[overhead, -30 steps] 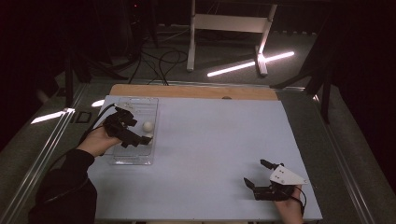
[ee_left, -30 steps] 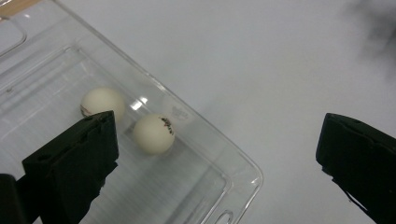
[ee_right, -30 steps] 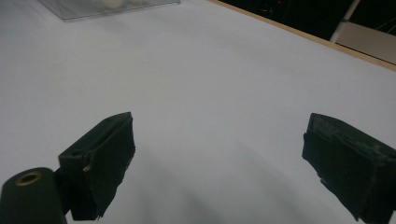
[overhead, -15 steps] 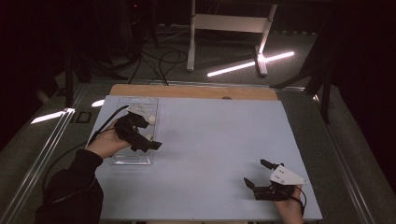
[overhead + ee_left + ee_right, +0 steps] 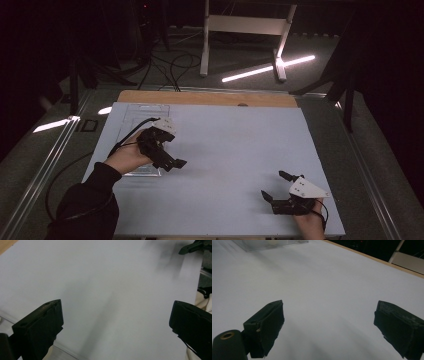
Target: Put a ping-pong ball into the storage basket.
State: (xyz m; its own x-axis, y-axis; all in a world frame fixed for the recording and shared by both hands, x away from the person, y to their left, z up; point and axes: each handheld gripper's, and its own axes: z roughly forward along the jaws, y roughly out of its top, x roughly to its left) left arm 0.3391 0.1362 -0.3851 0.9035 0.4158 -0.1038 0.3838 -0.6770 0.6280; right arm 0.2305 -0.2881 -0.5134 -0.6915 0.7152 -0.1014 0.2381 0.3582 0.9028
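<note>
Dark studio floor, crossed by cables and bright light strips, surrounds a pale grey counter (image 5: 225,150) with a wooden far edge. Near the counter's far-left corner sits a clear plastic tray (image 5: 142,117); the right gripper view shows a small pale ball (image 5: 272,242) inside it, rounded, with no long axis to line up on. Just beside the tray's near end, the left gripper (image 5: 175,162) hangs with its fingers (image 5: 40,327) wide and empty, aimed out over bare counter, so tray and ball lie behind and to its side. Well apart from the tray, at the counter's near-right corner, the right gripper (image 5: 280,187) rests low, fingers (image 5: 265,325) equally wide, holding nothing. Judging by position, the left hand (image 5: 127,157) is far nearer the ball.
</note>
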